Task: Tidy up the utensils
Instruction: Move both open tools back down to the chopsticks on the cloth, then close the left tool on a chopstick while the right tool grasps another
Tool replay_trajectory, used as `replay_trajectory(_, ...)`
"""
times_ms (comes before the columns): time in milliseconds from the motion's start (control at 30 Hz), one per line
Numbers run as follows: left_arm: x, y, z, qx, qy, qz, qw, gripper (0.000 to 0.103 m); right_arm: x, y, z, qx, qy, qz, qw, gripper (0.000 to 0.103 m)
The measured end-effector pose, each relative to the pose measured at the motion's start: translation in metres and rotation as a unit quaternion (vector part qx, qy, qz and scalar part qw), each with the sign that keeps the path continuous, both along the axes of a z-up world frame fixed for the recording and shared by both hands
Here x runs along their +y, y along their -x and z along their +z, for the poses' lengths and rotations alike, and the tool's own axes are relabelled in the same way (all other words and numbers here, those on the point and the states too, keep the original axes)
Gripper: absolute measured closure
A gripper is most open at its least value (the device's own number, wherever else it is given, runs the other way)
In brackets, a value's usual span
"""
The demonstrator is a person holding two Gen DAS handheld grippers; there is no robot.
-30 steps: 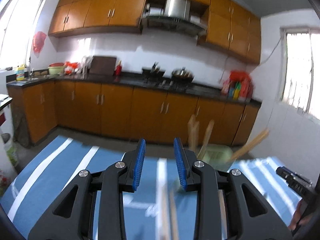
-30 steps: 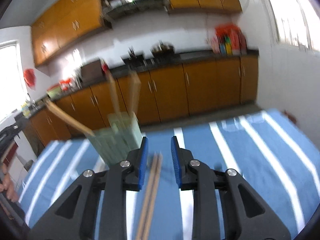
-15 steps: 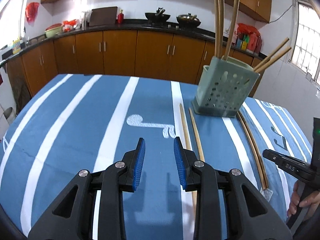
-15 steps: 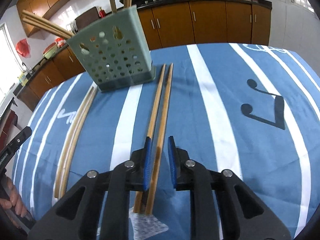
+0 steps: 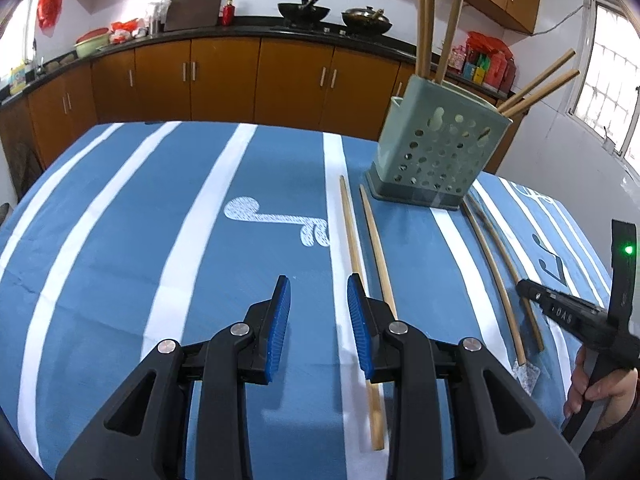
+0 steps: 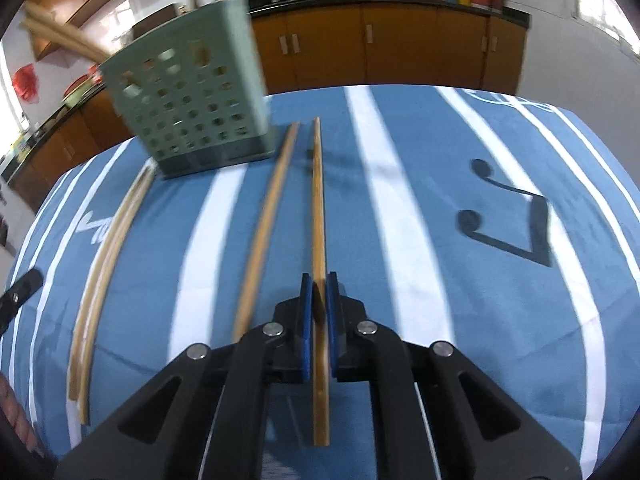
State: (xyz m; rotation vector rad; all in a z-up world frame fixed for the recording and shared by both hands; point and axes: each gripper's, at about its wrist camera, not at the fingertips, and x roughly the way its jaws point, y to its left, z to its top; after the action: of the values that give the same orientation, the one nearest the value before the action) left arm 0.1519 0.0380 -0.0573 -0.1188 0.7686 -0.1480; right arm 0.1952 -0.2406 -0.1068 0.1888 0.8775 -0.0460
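A green perforated utensil holder (image 5: 440,148) stands on the blue striped tablecloth (image 5: 160,208) with several wooden chopsticks upright in it; it also shows in the right wrist view (image 6: 192,100). My right gripper (image 6: 319,284) is shut on one wooden chopstick (image 6: 318,208), lifted a little off the cloth. A second chopstick (image 6: 268,220) lies just left of it. Another pair (image 6: 108,248) lies further left. My left gripper (image 5: 318,292) is open and empty above the cloth, just left of two loose chopsticks (image 5: 376,248).
Orange kitchen cabinets and a dark counter with woks (image 5: 304,12) run behind the table. The right gripper's body (image 5: 568,316) and the holding hand (image 5: 600,392) show at the right edge of the left wrist view. A window (image 5: 612,92) is at the right.
My right gripper has closed on one chopstick of the pair and raised it; the pair has spread apart. My left gripper has come lower and nearer the cloth, still open.
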Motion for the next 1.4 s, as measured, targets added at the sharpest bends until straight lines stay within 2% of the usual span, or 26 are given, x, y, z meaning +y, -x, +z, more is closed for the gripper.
replay_trajectory(200, -0.012, -0.002, -0.009, 0.017, 0.0, -0.027, 0.9995, 0.073, -0.04, 0.001, -0.001, 0.002, -0.002, -0.071, 0.998, 0.095)
replay_trajectory(500, -0.033, -0.009, -0.023, 0.041, -0.021, -0.058, 0.9973, 0.074, -0.041, 0.005, -0.001, -0.001, 0.01, -0.065, 0.998, 0.095)
replay_trajectory(667, -0.042, -0.013, -0.033, 0.052, -0.05, -0.061, 0.9955, 0.081, -0.041, 0.005, -0.001, -0.001, 0.01, -0.061, 0.998, 0.095)
replay_trajectory(833, -0.047, -0.015, -0.032, 0.047, -0.078, -0.056, 0.9943, 0.096, -0.04, 0.006, 0.0, -0.001, 0.009, -0.053, 0.999, 0.093)
replay_trajectory(933, -0.041, -0.021, -0.032, 0.048, -0.08, -0.042, 0.9947, 0.096, -0.038, 0.006, 0.0, -0.002, 0.014, -0.048, 0.999, 0.091)
replay_trajectory(1033, -0.029, -0.028, -0.031, 0.051, -0.076, -0.021, 0.9956, 0.096, -0.034, 0.005, 0.0, -0.003, 0.015, -0.036, 0.999, 0.094)
replay_trajectory(1200, -0.001, -0.043, -0.031, 0.057, -0.051, 0.017, 0.9969, 0.096, -0.022, 0.003, 0.0, -0.009, 0.013, 0.0, 1.0, 0.095)
replay_trajectory(1300, 0.005, -0.046, -0.031, 0.054, -0.033, 0.02, 0.9978, 0.096, -0.016, 0.003, 0.0, -0.011, 0.021, 0.011, 1.0, 0.095)
replay_trajectory(1400, 0.005, -0.045, -0.031, 0.052, -0.031, 0.021, 0.9979, 0.096, -0.018, 0.003, 0.0, -0.011, 0.016, 0.01, 1.0, 0.095)
